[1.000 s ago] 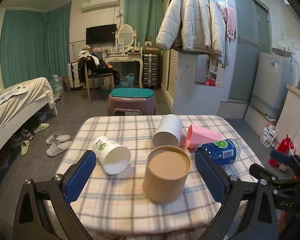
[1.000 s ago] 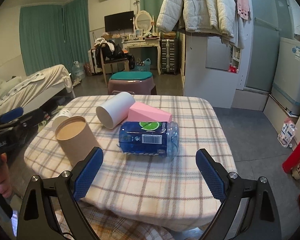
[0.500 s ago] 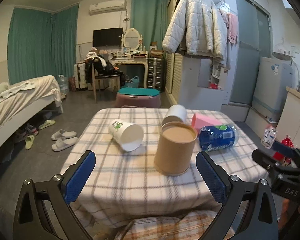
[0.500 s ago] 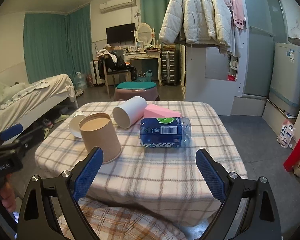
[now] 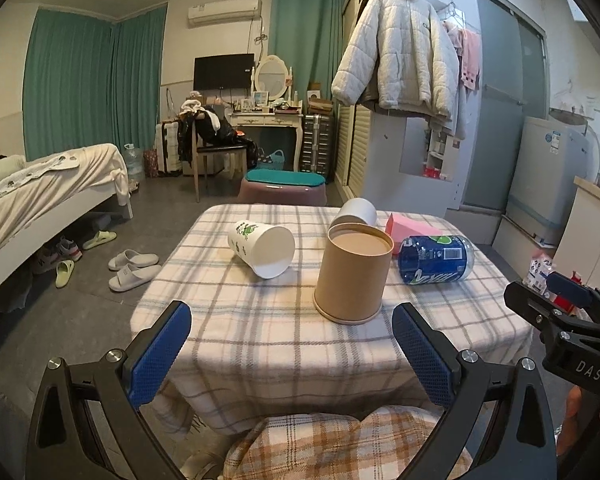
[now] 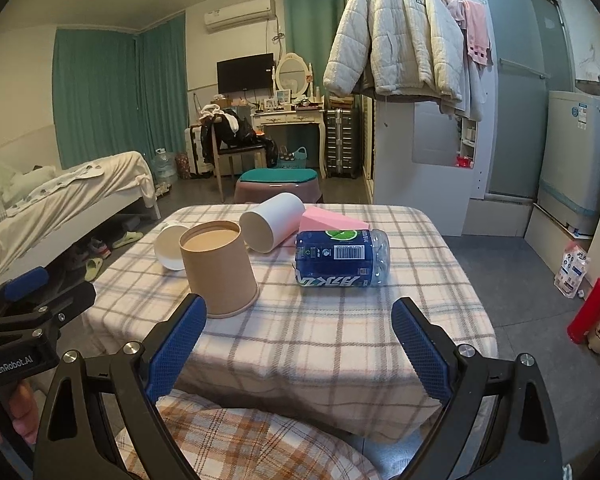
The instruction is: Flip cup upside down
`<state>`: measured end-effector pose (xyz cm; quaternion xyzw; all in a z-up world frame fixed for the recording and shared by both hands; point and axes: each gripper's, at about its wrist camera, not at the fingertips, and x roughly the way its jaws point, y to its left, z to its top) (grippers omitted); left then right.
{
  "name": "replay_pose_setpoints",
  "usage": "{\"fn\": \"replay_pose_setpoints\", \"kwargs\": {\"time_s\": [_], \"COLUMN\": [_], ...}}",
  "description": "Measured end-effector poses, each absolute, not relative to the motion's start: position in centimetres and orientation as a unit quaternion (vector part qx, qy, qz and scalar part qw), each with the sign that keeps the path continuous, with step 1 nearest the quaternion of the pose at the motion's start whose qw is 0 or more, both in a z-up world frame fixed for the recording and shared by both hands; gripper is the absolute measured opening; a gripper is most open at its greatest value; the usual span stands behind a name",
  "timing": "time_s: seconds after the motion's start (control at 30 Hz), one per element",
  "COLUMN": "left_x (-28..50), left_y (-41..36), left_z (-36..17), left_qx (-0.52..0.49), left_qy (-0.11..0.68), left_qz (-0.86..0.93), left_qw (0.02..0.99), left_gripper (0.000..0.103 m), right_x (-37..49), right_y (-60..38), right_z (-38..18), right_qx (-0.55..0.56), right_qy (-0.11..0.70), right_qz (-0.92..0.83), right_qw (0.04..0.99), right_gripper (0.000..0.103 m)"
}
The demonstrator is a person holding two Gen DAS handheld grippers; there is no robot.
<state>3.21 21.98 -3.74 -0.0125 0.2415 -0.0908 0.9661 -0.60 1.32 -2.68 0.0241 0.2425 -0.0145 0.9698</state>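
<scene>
A brown paper cup (image 5: 353, 275) stands mouth-down on the checked tablecloth, its flat base up; it also shows in the right wrist view (image 6: 218, 267). My left gripper (image 5: 291, 350) is open and empty, held back over the table's near edge, short of the cup. My right gripper (image 6: 299, 346) is open and empty, also at the near edge, with the cup just past its left finger. A white cup with a green print (image 5: 261, 248) lies on its side left of the brown cup. A plain white cup (image 6: 272, 221) lies on its side behind it.
A blue-labelled plastic bottle (image 6: 342, 258) lies on its side right of the cups, with a pink box (image 6: 332, 223) behind it. The small table (image 5: 260, 344) has drops on all sides. My plaid lap (image 5: 340, 444) is below. A stool (image 5: 282, 190) stands beyond the table.
Both grippers have pulled back and away from the table, so the cups look farther off. The brown cup stays standing mouth-down. Both stay open.
</scene>
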Motion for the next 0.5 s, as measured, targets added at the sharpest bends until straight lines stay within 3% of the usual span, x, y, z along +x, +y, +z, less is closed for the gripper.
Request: {"fn": "replay_pose_setpoints", "kwargs": {"time_s": [0.5], "left_x": [2.98], "left_y": [22.49], "left_z": [-3.25], "left_qx": [-0.016], "left_qy": [0.240], "left_qz": [-0.074], "left_qw": [0.968], "left_gripper": [0.103], "right_x": [-1.20], "right_y": [1.55], "right_z": [-2.87], "right_qx": [0.022], "right_qy": [0.244], "right_qz": [-0.013], "right_qw": [0.970], "right_gripper": [0.094]}}
